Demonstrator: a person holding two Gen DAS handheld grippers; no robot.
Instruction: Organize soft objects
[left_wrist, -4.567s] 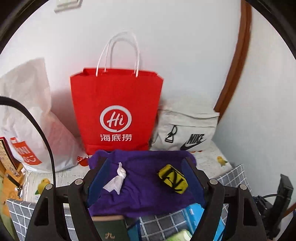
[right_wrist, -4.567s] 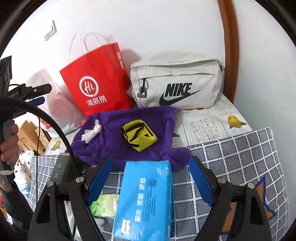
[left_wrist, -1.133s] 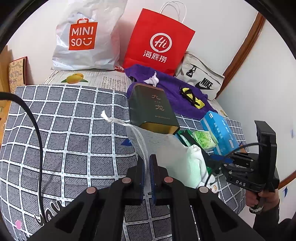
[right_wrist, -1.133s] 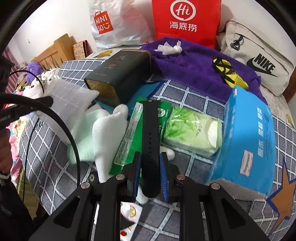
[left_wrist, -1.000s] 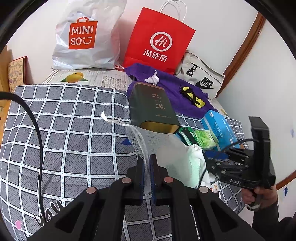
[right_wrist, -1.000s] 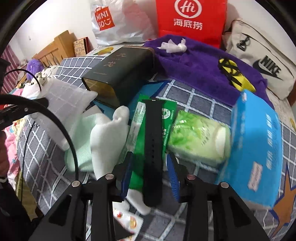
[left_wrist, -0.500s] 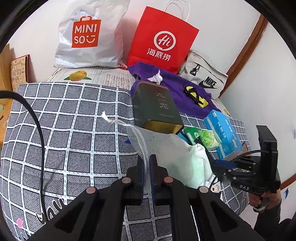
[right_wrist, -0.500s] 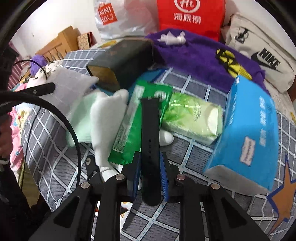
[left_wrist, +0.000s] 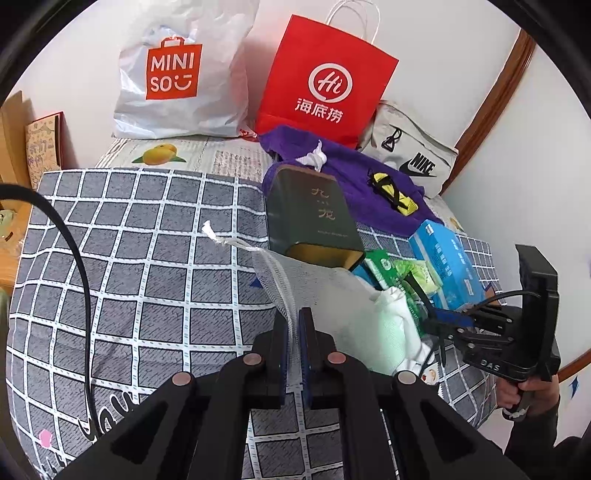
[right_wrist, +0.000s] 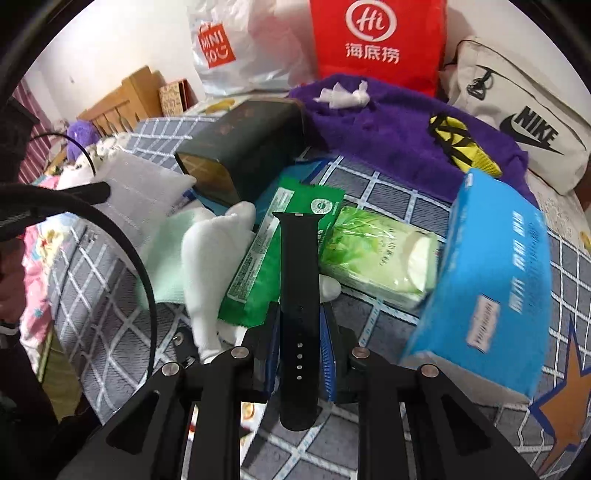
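Observation:
My left gripper (left_wrist: 293, 317) is shut on the edge of a white mesh drawstring bag (left_wrist: 325, 288), which lies on the checked bedspread (left_wrist: 147, 258). My right gripper (right_wrist: 298, 317) is shut on a black watch strap (right_wrist: 298, 258); the strap sticks out forward over a green packet (right_wrist: 266, 258) and a white sock (right_wrist: 210, 251). The left wrist view shows the right gripper (left_wrist: 439, 325) at the right, held by a hand, just beyond the bag's far end. The mesh bag (right_wrist: 140, 192) also appears at the left of the right wrist view.
A dark tin box (right_wrist: 243, 147), a green tissue pack (right_wrist: 380, 258) and a blue tissue box (right_wrist: 495, 277) crowd around the strap. Behind lie a purple towel (left_wrist: 354, 173) with a yellow pouch (left_wrist: 391, 192), a Nike bag (left_wrist: 410, 155), a red paper bag (left_wrist: 325, 85) and a Miniso bag (left_wrist: 177, 81).
The right jaws stood wider around the strap a second ago and have since closed on it, and that gripper has shifted slightly. The left gripper keeps its hold on the mesh bag.

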